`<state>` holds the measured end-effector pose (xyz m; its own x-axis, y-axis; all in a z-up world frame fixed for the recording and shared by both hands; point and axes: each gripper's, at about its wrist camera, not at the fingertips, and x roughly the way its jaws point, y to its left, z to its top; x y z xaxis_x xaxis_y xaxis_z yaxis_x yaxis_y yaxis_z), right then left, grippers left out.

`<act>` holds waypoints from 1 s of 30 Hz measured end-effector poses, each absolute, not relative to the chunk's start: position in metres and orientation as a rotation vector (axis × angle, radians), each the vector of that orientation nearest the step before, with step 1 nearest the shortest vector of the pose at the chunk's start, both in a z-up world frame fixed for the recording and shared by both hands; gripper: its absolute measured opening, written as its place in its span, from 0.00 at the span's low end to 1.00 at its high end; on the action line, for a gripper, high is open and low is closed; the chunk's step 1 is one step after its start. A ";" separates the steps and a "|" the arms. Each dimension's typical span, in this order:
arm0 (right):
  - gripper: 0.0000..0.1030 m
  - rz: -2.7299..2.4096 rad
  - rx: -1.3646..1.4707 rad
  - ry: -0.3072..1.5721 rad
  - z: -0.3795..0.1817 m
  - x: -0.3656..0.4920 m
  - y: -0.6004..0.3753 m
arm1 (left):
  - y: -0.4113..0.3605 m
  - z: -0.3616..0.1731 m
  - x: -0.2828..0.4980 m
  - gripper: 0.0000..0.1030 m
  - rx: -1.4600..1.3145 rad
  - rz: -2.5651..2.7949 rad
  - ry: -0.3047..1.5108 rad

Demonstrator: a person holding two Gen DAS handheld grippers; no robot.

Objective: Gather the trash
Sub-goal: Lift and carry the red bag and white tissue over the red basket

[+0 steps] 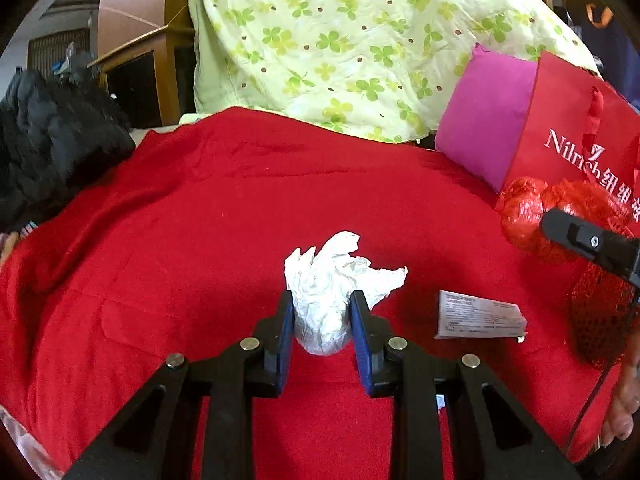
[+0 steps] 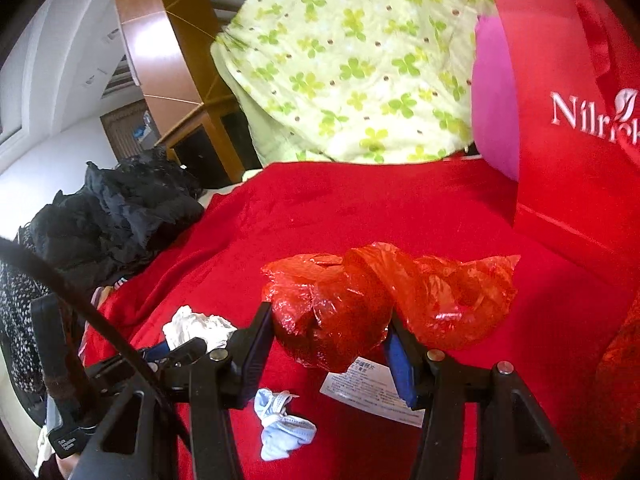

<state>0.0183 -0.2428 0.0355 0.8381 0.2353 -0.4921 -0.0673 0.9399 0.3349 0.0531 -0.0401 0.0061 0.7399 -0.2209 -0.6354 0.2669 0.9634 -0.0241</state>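
My left gripper [image 1: 322, 312] is shut on a crumpled white tissue [image 1: 332, 280] above the red blanket [image 1: 200, 240]. It also shows in the right wrist view [image 2: 196, 330], held by the left gripper [image 2: 176, 350]. My right gripper [image 2: 330, 332] is shut on a crumpled red plastic bag [image 2: 384, 304], which also shows in the left wrist view [image 1: 528, 204] at the right. A white printed paper box [image 1: 478, 316] lies on the blanket; it also shows under the bag in the right wrist view [image 2: 364, 392]. A light blue face mask [image 2: 280, 428] lies on the blanket.
A red paper shopping bag [image 1: 576, 120] stands at the right, next to a magenta pillow [image 1: 484, 120]. A green clover quilt [image 1: 340, 40] is piled at the back. Black clothes [image 1: 52, 140] lie at the left. A red mesh bag [image 1: 600, 320] hangs at the right edge.
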 end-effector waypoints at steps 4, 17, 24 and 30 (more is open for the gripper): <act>0.54 0.162 0.314 0.519 0.046 0.005 -0.252 | -0.052 0.017 0.041 0.28 0.117 -0.235 0.678; 0.54 0.138 0.349 0.406 0.074 -0.031 -0.286 | -0.107 0.063 0.005 0.28 0.238 -0.273 0.539; 0.54 0.106 0.367 0.361 0.083 -0.047 -0.308 | -0.134 0.075 -0.009 0.28 0.270 -0.315 0.513; 0.54 0.076 0.385 0.325 0.089 -0.059 -0.328 | -0.156 0.080 -0.019 0.28 0.296 -0.350 0.499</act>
<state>-0.0595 -0.3282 0.0890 0.9455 0.1336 -0.2970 -0.0112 0.9248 0.3803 -0.0190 -0.1561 0.0802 0.8213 -0.2528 -0.5114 0.3949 0.8989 0.1898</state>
